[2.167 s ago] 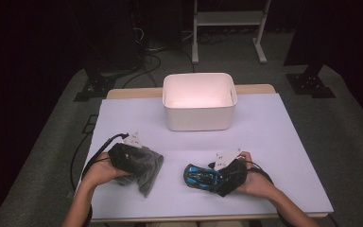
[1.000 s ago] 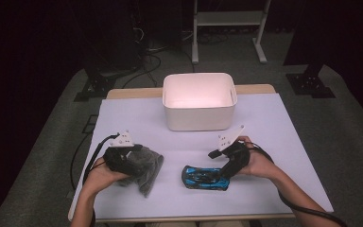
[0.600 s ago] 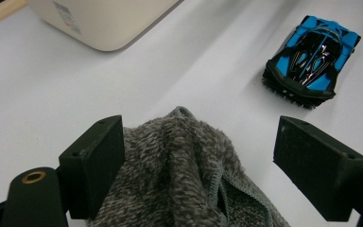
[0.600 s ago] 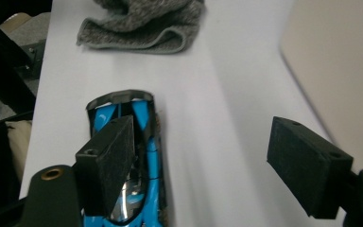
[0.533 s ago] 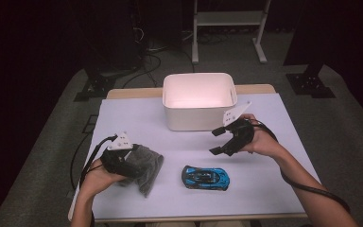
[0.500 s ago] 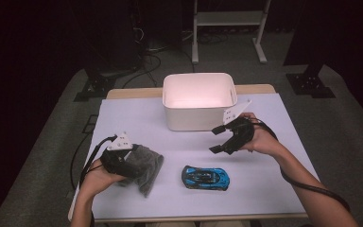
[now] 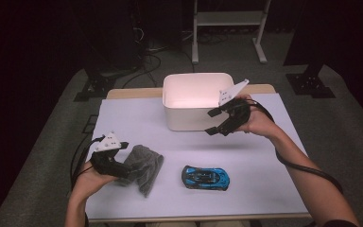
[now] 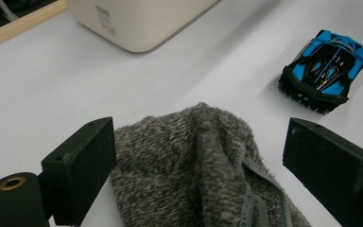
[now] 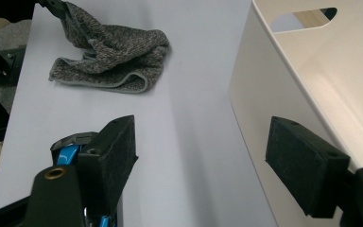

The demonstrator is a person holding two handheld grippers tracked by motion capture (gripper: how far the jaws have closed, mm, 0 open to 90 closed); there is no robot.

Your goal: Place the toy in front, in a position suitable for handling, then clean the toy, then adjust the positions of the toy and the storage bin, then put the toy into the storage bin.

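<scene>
A crumpled grey cloth [image 7: 144, 165] lies at the table's front left. My left gripper [image 7: 125, 163] is low beside it, and in the left gripper view the cloth [image 8: 194, 170] bulges between the jaws of this gripper [image 8: 203, 142]. They have just been opening: the right pad stands clear of the fabric, so the gripper is open. A blue toy car [image 7: 205, 177] rests on the table on its own, also seen as the car [image 8: 328, 71]. My right gripper [image 7: 210, 123] hovers open with nothing in it beside the white bin [image 7: 196, 120], its jaws [image 9: 203, 142] wide apart over the table.
The white bin [image 9: 264, 94] stands at the back centre, its wall close to my right gripper. A wooden strip borders the table's far edge. Cables trail from both grippers off the table sides. Bare table lies between the cloth, the car and the bin.
My right gripper has let go of the blue car and risen up and back toward the bin. The car stays on the table. My left hand has kept its place at the cloth.
</scene>
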